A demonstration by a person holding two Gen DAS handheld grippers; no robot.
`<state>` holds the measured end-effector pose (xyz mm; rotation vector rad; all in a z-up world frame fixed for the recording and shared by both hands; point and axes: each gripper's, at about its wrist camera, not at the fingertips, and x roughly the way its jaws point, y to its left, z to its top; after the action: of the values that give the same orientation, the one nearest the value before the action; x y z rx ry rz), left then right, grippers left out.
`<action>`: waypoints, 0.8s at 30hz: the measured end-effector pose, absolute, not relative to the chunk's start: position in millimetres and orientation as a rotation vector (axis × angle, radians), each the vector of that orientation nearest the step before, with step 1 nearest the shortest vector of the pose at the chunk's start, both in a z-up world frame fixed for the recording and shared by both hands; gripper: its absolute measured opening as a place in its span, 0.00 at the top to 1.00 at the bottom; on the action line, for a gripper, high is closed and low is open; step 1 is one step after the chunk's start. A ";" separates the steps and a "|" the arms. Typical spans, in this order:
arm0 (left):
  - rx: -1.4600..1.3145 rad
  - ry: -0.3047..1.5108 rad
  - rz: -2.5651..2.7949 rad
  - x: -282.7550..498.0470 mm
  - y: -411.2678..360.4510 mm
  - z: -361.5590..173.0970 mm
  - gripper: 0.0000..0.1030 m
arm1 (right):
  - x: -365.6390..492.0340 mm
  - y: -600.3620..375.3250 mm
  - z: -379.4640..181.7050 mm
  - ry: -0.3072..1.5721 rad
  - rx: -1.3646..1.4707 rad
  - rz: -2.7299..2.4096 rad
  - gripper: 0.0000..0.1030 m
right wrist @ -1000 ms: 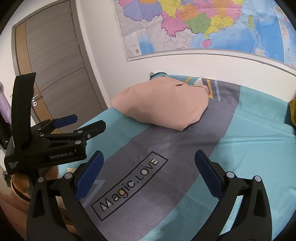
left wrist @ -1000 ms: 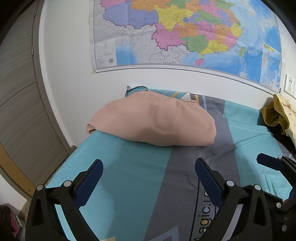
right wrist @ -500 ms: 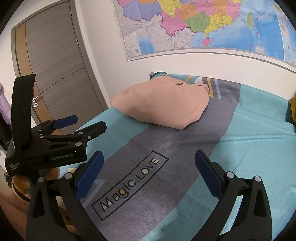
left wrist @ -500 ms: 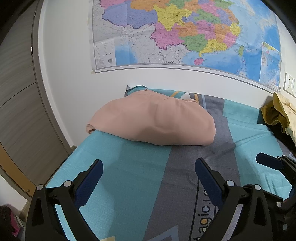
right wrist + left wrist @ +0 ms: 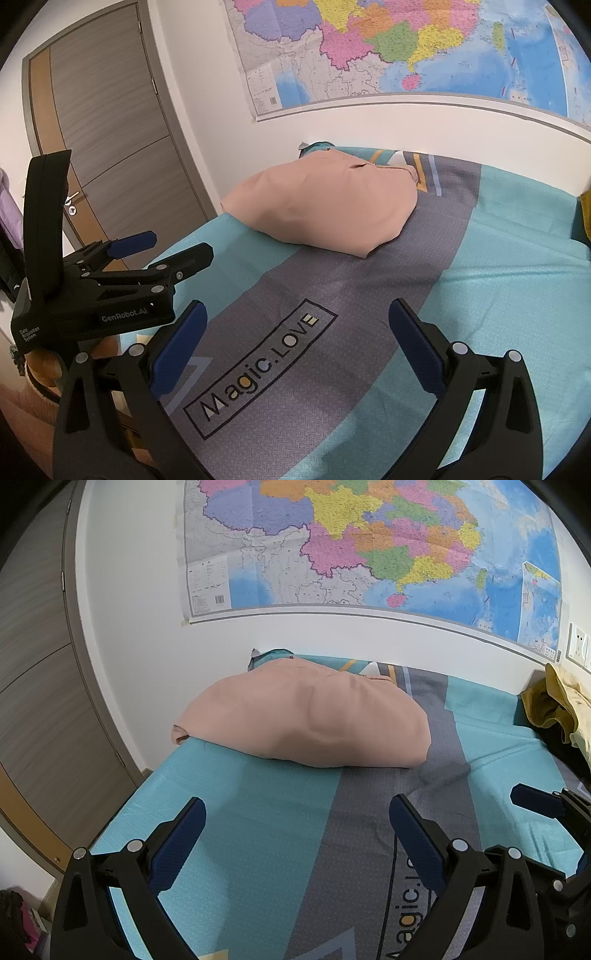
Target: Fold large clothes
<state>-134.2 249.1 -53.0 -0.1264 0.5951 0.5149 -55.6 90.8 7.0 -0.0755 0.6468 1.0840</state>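
The folded salmon-pink woven garment [image 5: 306, 720] is lying at the far corner of the teal-and-grey printed bedsheet [image 5: 369, 314], below the wall map [image 5: 369, 546]; judged soft, light, limp; best gripped at its near folded edge; left gripper [image 5: 295, 830] and right gripper [image 5: 295, 336] are hovering spread apart, empty.

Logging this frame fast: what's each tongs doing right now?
Left tongs: open, holding nothing, above the bedsheet.
Right tongs: open, holding nothing, short of the pink garment.
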 end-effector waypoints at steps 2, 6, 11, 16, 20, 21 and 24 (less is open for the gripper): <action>-0.126 0.596 0.516 -134.2 248.9 -53.0 0.07 | -55.6 90.8 7.1 0.647 -0.077 1.084 0.06; -0.127 0.596 0.516 -134.0 248.7 -52.9 0.07 | -55.9 91.1 7.3 0.647 -0.076 1.083 0.06; -0.127 0.595 0.516 -135.2 248.4 -53.1 0.07 | -57.3 91.8 7.9 0.645 -0.076 1.083 0.06; -0.129 0.595 0.514 -134.4 248.7 -52.9 0.07 | -58.7 93.6 7.9 0.643 -0.076 1.083 0.06; -0.129 0.593 0.514 -134.2 248.5 -52.5 0.07 | -58.8 93.8 8.3 0.644 -0.076 1.084 0.06; -0.128 0.593 0.515 -134.3 248.2 -52.4 0.07 | -58.9 94.1 8.3 0.644 -0.076 1.084 0.06; -0.128 0.594 0.515 -134.2 248.3 -52.2 0.07 | -58.5 94.0 8.7 0.643 -0.076 1.085 0.06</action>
<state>-134.2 248.3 -52.2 -0.1281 0.5936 0.5148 -58.5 94.0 8.7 -0.0761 0.6432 1.0853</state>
